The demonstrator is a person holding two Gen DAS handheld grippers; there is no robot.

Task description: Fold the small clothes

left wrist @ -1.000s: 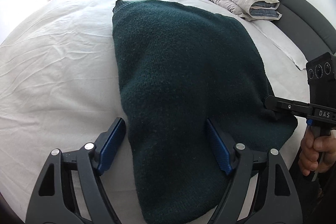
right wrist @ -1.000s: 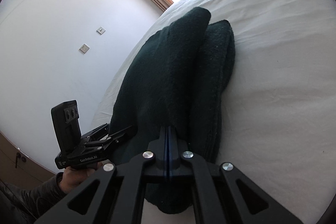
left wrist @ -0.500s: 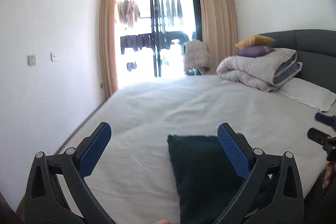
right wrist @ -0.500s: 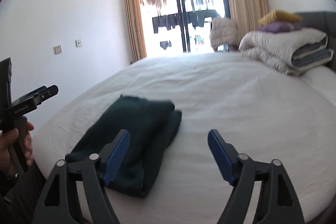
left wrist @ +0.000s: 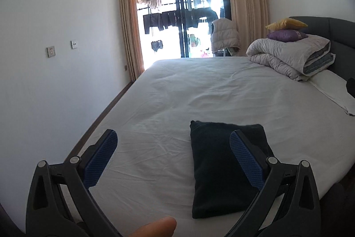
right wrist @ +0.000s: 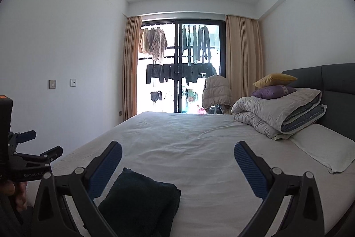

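1. A bed [left wrist: 221,90] with a wrinkled white sheet fills the lower room.
2. A dark grey padded headboard [right wrist: 337,79] stands at its right side.
3. A folded grey duvet [right wrist: 277,112] lies by the headboard, with a purple cushion [right wrist: 274,92] on it and a yellow cushion [right wrist: 275,79] on top of that.
4. A flat white pillow [right wrist: 321,150] lies just beside the duvet.
5. Beige curtains [right wrist: 243,54] flank a dark-framed glass door [right wrist: 179,68].
6. Clothes [right wrist: 155,43] hang outside, on what looks like a balcony rack.
7. A pale quilted vest [right wrist: 216,92] hangs near the door.
8. Two wall plates [right wrist: 52,84] sit on the left wall.
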